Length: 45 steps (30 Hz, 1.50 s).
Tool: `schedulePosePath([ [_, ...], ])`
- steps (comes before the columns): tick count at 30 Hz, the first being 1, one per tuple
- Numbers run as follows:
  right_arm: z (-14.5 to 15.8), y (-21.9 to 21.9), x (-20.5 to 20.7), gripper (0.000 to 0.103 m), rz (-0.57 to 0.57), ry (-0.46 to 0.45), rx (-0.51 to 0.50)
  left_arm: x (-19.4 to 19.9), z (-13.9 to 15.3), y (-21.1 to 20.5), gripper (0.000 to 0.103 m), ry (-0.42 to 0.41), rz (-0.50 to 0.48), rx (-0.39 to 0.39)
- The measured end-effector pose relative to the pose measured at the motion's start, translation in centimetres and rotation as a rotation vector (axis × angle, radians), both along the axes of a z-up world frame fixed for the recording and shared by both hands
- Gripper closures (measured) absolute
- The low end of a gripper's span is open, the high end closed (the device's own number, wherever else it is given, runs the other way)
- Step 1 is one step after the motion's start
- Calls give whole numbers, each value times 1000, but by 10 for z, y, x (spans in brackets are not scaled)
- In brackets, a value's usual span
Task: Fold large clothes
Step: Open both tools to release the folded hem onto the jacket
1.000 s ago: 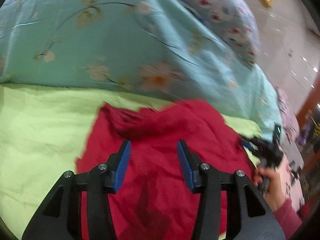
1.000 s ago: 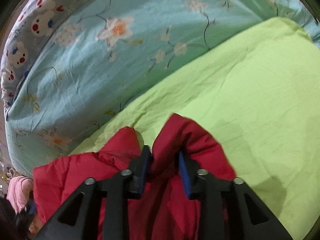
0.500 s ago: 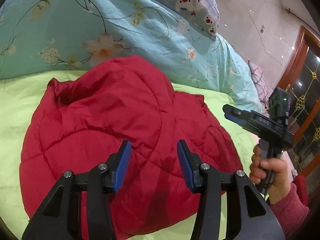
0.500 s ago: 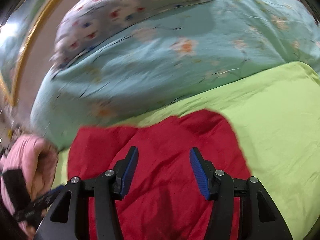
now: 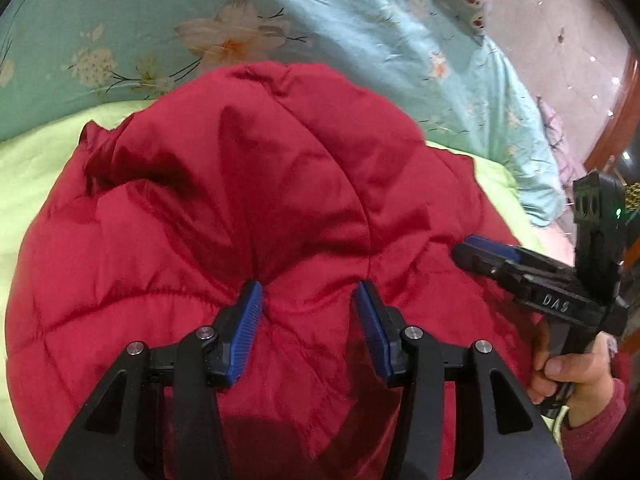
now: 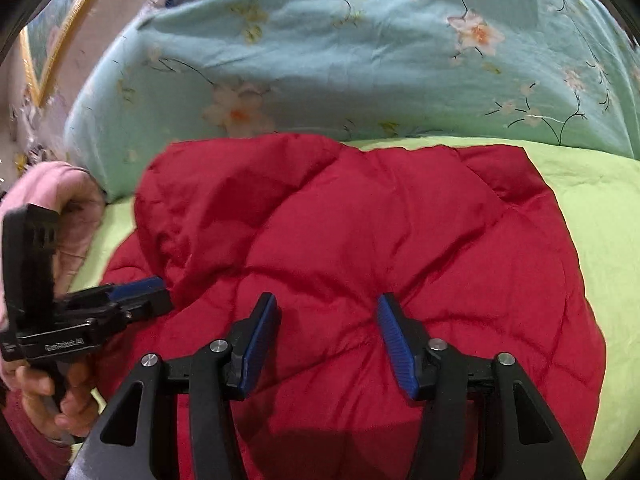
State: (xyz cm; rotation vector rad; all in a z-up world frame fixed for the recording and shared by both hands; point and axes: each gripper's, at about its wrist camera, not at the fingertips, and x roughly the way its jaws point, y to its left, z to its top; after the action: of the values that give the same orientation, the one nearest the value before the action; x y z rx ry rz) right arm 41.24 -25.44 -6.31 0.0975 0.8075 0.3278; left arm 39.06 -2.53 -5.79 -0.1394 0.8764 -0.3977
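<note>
Pressing down on the folded red quilted jacket (image 5: 248, 208), both grippers appear to be flattening the bundle, which lies on the green sheet (image 6: 600, 208) with the floral duvet (image 6: 320, 48) at twelve o'clock. The left gripper (image 5: 309, 298) and right gripper (image 6: 327, 311) have spread jaws holding nothing, tips dimpling the fabric. Next, probably pinch the six-o'clock edge for another fold.
</note>
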Motion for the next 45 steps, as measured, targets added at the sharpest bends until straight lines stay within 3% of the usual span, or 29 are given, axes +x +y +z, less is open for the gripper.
schedulePosePath([
  [6, -2, -33, 40, 52, -166, 24, -19, 43, -7, 18, 57, 45, 86, 11],
  [10, -12, -73, 59, 52, -272, 50, 48, 72, -10, 38, 60, 51, 141, 21],
  [17, -28, -102, 77, 52, -360, 48, 69, 108, -27, 79, 65, 93, 247, 15],
  [23, -37, -124, 87, 52, -435, 108, 131, 121, -30, 83, 65, 124, 273, 12],
  [27, -22, -130, 72, 49, -439, 100, 145, 100, -12, 88, 64, 106, 272, 8],
  [29, -12, -136, 57, 49, -442, 90, 169, 81, -1, 95, 53, 75, 265, -16],
  [31, -5, -145, 39, 48, -435, 80, 186, 60, 9, 105, 32, 27, 285, -15],
  [33, -1, -150, 29, 40, -428, 69, 184, 33, 17, 114, 24, -17, 281, -26],
  [38, -2, -160, -11, 35, -377, 107, 195, -17, 17, 132, 24, -40, 278, -35],
  [41, -8, -160, -32, 29, -316, 132, 227, -45, 6, 147, 24, -20, 294, -87],
  [45, -13, -164, -47, 26, -285, 161, 230, -64, 0, 156, 24, -10, 302, -99],
])
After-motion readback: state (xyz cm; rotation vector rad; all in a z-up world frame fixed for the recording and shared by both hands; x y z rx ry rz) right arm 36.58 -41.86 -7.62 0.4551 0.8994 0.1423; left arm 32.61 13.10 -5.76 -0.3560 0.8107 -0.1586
